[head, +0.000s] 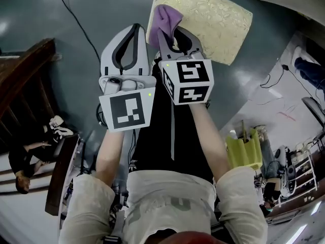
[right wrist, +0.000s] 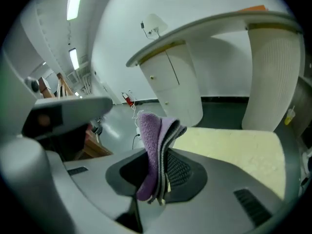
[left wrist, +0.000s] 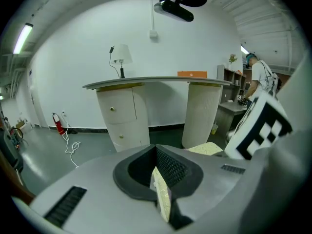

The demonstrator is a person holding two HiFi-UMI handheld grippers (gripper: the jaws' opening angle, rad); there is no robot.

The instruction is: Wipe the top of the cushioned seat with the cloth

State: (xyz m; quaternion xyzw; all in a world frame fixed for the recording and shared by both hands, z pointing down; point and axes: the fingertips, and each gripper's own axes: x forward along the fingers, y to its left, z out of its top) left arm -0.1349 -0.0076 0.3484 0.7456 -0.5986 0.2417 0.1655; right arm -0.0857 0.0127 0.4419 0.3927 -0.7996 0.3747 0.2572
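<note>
Cloth [head: 170,15], purple and folded, is pinched in the right gripper's [head: 167,32] closed fingers, its long axis along them and its free end pointing past the tips at the seat's [head: 213,19] near left corner. Seat lies flat, long axis left-right in head view. Left gripper [head: 137,27], empty, fingers closed to a thin slit, sits just left of the seat.

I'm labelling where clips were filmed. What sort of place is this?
Probably a lab or workshop dressed with furniture, not a home: a glossy painted floor with a loose cable, a curved counter with a lamp, and open shelves of gear.
</note>
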